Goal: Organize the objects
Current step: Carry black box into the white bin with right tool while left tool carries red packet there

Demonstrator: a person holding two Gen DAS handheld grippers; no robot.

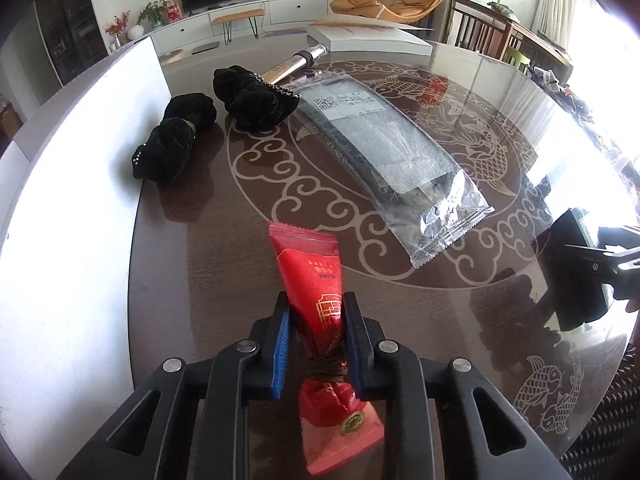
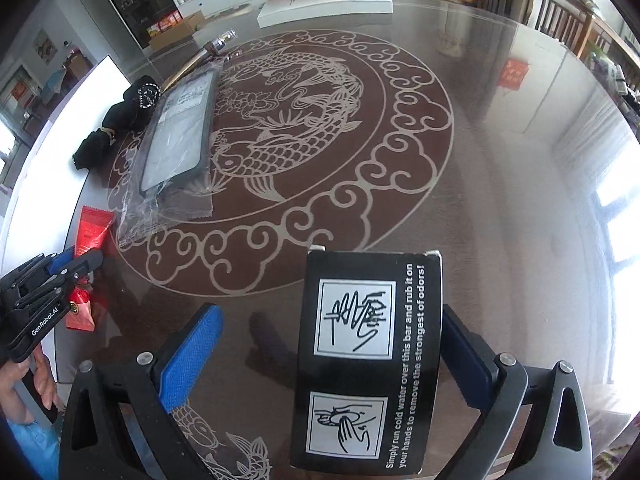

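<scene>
Glass over a dark round table (image 2: 500,168) with a pale fish pattern carries the clutter, and near its left edge the left gripper (image 1: 314,336) is clenched on a red snack packet (image 1: 320,280), pinching it just above its tied neck. Nearer the middle, the right gripper (image 2: 332,360) straddles a black box (image 2: 366,360) with jaws spread, the left pad clearly off it. Probably best to centre the box before squeezing, and keep the packet low.
</scene>
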